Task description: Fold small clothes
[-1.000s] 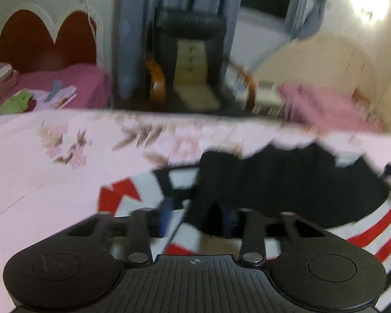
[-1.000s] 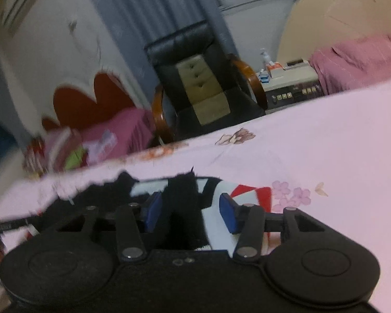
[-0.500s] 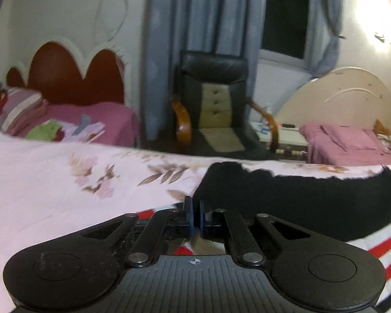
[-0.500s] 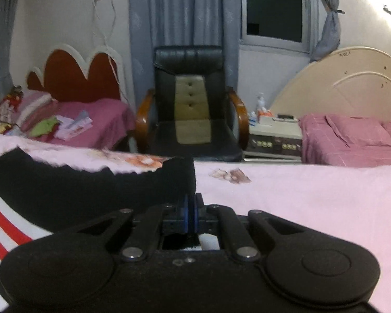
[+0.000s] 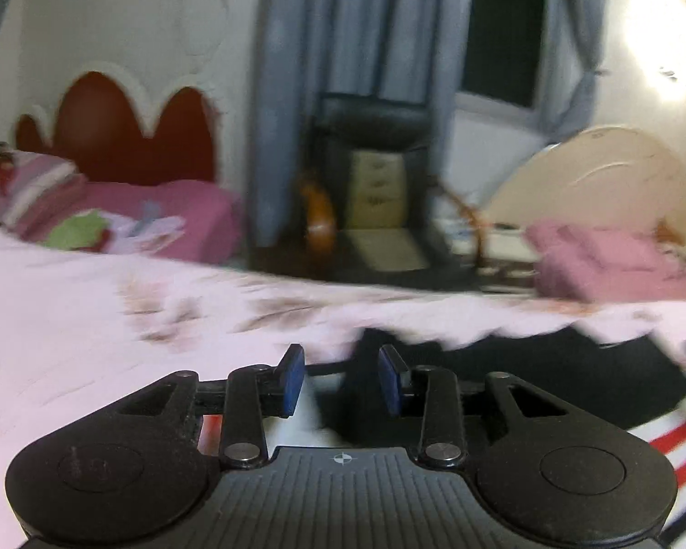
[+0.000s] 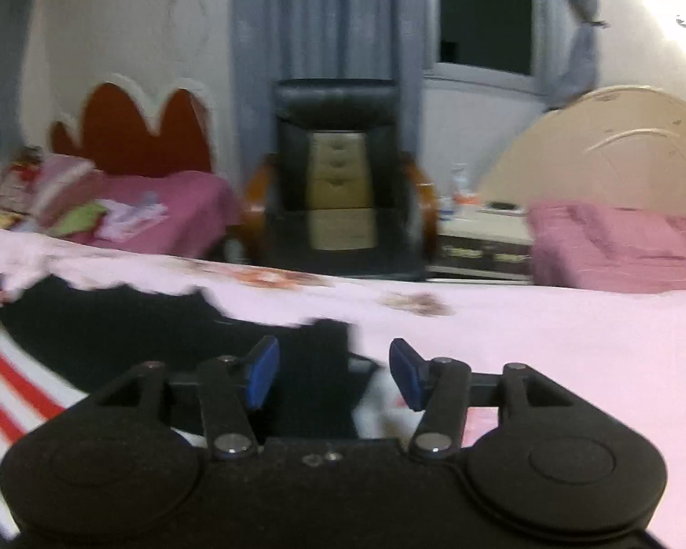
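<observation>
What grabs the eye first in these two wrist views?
The black garment with red and white stripes, spread on the pink floral bedsheet right ahead of both grippers. The left gripper and right gripper are opening, its black edge between their blue pads. Behind stands a black armchair.

Left gripper (image 5: 340, 377) jaws opening over the black-edged striped garment (image 5: 503, 379) on the pink sheet (image 5: 68, 320)

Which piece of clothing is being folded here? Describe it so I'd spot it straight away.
Start at the big pale pink flowered bedsheet that fills the foreground. The garment lies flat on it, just ahead of the blue-padded fingers. It is the only dark thing there: a black panel with a jagged far edge over red, white and dark stripes.
</observation>
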The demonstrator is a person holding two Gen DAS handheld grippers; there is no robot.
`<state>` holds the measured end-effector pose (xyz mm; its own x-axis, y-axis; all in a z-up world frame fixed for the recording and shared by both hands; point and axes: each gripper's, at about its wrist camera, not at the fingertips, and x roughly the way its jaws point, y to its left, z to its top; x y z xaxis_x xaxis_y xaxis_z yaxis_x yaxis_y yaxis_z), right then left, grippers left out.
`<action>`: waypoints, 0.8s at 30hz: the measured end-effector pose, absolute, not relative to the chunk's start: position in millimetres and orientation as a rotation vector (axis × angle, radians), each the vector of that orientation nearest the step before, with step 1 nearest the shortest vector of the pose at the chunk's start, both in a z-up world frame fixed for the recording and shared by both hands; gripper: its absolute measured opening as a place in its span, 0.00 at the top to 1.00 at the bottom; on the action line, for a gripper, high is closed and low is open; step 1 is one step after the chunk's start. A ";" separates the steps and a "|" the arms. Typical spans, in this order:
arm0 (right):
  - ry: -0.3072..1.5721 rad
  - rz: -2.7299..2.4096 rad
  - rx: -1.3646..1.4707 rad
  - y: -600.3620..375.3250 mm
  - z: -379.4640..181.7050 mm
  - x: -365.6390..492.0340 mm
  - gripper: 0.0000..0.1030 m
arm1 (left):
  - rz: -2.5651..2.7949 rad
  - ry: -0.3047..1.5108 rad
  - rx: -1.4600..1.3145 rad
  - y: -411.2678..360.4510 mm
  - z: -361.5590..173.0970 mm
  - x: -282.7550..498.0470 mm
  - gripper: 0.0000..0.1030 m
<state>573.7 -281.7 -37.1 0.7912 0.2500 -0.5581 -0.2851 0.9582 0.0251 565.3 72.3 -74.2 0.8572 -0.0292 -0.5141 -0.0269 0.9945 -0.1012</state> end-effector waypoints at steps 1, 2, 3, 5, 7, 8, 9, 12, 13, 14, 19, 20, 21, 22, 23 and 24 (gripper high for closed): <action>0.603 0.317 -0.064 -270.0 -38.0 576.1 0.50 | -0.038 0.557 -0.089 56.5 -74.0 570.3 0.64; 0.614 0.340 -0.073 -256.3 -40.7 578.9 0.52 | -0.077 0.580 -0.066 38.3 -75.4 576.2 0.59; 0.637 0.367 -0.076 -240.8 -44.9 582.4 0.53 | -0.113 0.601 -0.054 21.1 -78.4 581.3 0.44; 0.691 0.407 -0.073 -213.4 -55.0 588.4 0.55 | -0.138 0.625 -0.072 -1.3 -84.8 586.0 0.39; 0.718 0.428 -0.088 -194.0 -65.4 588.4 0.56 | -0.146 0.670 -0.105 -16.7 -94.6 588.0 0.39; 0.725 0.435 -0.100 -189.8 -69.6 586.6 0.56 | -0.158 0.696 -0.086 -22.2 -101.1 587.5 0.39; 0.721 0.437 -0.120 -188.4 -72.4 580.0 0.56 | -0.154 0.706 -0.034 -27.0 -106.2 585.6 0.39; 0.709 0.391 -0.216 -206.6 -69.3 573.0 0.56 | -0.130 0.672 0.031 -4.4 -109.9 569.1 0.39; 0.710 0.351 -0.219 -220.7 -68.8 573.4 0.56 | -0.089 0.663 0.045 11.3 -109.9 561.0 0.39; 0.719 0.291 -0.220 -241.1 -69.9 574.9 0.56 | -0.046 0.659 0.061 27.7 -110.5 556.0 0.39; 0.756 0.232 -0.088 -310.4 -70.0 576.1 0.47 | 0.006 0.627 0.001 75.4 -111.4 533.3 0.40; 0.735 0.204 -0.082 -309.0 -65.3 573.2 0.54 | 0.030 0.627 0.005 69.1 -107.0 531.7 0.40; 0.700 0.182 -0.074 -305.9 -58.6 567.3 0.61 | 0.024 0.616 0.006 61.9 -101.8 530.1 0.40; 0.671 0.210 -0.037 -300.7 -51.3 558.0 0.62 | -0.010 0.589 0.002 53.2 -96.4 528.4 0.39; 0.656 0.248 -0.009 -294.9 -46.8 551.6 0.62 | -0.047 0.570 0.011 42.0 -92.5 524.1 0.39; 0.647 0.295 -0.008 -280.6 -44.5 544.1 0.62 | -0.088 0.562 0.031 23.9 -89.6 521.8 0.39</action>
